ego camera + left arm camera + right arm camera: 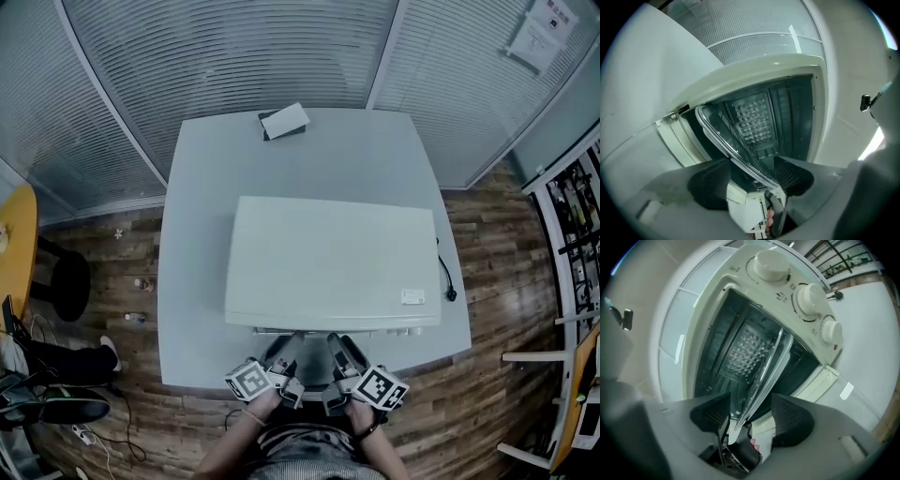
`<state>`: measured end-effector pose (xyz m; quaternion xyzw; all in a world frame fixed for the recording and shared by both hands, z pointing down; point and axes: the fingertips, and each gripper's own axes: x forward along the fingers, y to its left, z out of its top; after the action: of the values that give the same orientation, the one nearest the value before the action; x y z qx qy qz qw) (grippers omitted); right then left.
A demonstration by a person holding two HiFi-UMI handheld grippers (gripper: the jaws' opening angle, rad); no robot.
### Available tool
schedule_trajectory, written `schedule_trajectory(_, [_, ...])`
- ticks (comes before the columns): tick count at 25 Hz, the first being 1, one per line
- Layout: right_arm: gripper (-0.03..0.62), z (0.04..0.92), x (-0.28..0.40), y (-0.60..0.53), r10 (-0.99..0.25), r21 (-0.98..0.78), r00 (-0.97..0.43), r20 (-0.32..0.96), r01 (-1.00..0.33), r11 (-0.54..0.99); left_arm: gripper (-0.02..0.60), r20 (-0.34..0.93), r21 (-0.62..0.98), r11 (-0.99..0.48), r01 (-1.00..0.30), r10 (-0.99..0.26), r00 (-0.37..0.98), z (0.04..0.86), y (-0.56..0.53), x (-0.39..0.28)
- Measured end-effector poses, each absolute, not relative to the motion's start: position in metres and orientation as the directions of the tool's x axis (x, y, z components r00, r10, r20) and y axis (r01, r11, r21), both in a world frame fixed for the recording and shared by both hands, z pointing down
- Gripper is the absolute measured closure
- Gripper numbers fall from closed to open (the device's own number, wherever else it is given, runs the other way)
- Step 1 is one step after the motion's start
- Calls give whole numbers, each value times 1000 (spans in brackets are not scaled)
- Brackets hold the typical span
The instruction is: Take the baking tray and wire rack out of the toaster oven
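Side by side before the torso: left gripper [284,352] and right gripper [339,352], both pointing forward, jaws spread apart.

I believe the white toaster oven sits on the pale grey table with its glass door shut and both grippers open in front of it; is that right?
Not quite: the glass door is open, swung down toward the grippers, as the right gripper view shows. The white toaster oven does sit on the pale grey table, with the left gripper and right gripper open before it.
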<state>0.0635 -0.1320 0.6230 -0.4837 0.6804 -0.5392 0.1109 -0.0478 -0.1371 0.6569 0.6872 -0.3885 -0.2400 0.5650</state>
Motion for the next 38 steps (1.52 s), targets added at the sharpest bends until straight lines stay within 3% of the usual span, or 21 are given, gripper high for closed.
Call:
schedule_trajectory(10, [238, 635, 72, -167, -805, -887, -500, 320, -457, -68, 285, 114, 968, -34, -248, -821, 559, 663, -151, -52])
schedule_trajectory(19, [237, 642, 73, -178, -813, -895, -481, 328, -433, -106, 265, 100, 974, -20, -224, -855, 509, 668, -164, -59])
schedule_trajectory(22, [238, 634, 72, -178, -814, -891, -499, 297, -452, -47, 259, 92, 970, -43, -241, -849, 520, 664, -160, -58])
schedule_trajectory(27, [283, 623, 70, -174, -823, -905, -525, 217, -424, 32, 259, 78, 961, -75, -266, -849, 523, 661, -154, -57])
schedule_trajectory(31, [306, 625, 73, -165, -814, -894, -533, 231, -446, 39, 261, 108, 950, -66, -304, -846, 521, 670, -145, -58])
schedule_trajectory(36, [427, 635, 84, -155, -813, -883, -507, 287, -469, -20, 379, 125, 942, -57, -331, -856, 502, 679, -135, -67])
schedule_trajectory(38, [436, 635, 83, -152, -812, -895, -516, 273, -445, -18, 380, 117, 945, -60, -321, -856, 504, 674, -136, -66])
